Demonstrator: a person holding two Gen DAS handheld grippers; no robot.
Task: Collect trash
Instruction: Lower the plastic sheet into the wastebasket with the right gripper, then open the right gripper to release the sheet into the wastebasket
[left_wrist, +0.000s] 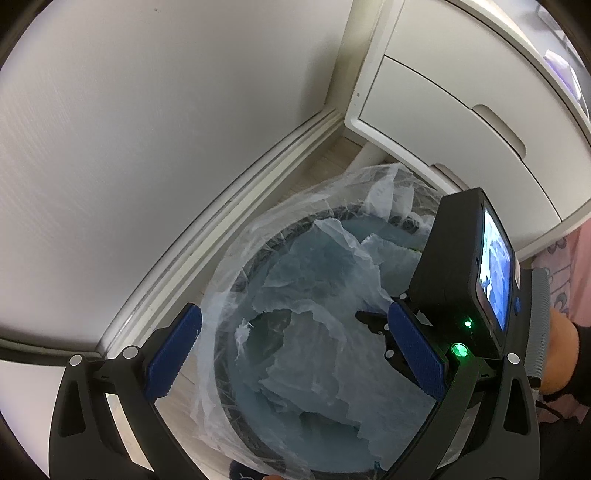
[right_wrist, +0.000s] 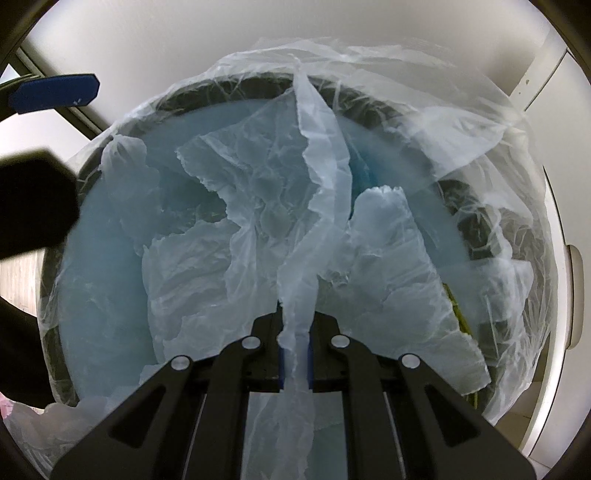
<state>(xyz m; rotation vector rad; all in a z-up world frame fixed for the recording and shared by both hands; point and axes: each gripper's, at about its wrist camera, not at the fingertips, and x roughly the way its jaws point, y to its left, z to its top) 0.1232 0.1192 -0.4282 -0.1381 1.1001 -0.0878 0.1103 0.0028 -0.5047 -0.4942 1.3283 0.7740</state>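
A round dark trash bin (left_wrist: 236, 280) lined with a thin translucent plastic bag (left_wrist: 325, 295) stands on the floor by the wall. The bag fills the right wrist view (right_wrist: 258, 206) over the bin rim (right_wrist: 229, 83). My right gripper (right_wrist: 295, 354) is shut on a gathered strip of the bag (right_wrist: 317, 177) that runs up from its blue pads. It shows from outside in the left wrist view (left_wrist: 373, 321), above the bin. My left gripper (left_wrist: 291, 354) is open and empty, its blue pads (left_wrist: 173, 354) straddling the bin's left side. One left finger (right_wrist: 55, 92) shows top left in the right wrist view.
A grey wall and white baseboard (left_wrist: 207, 236) run behind the bin. A white cabinet with drawers (left_wrist: 461, 110) stands close at the right of the bin. Pink patterned fabric (left_wrist: 569, 273) lies at the far right. A yellow-green item (right_wrist: 458, 306) shows inside the bin's right edge.
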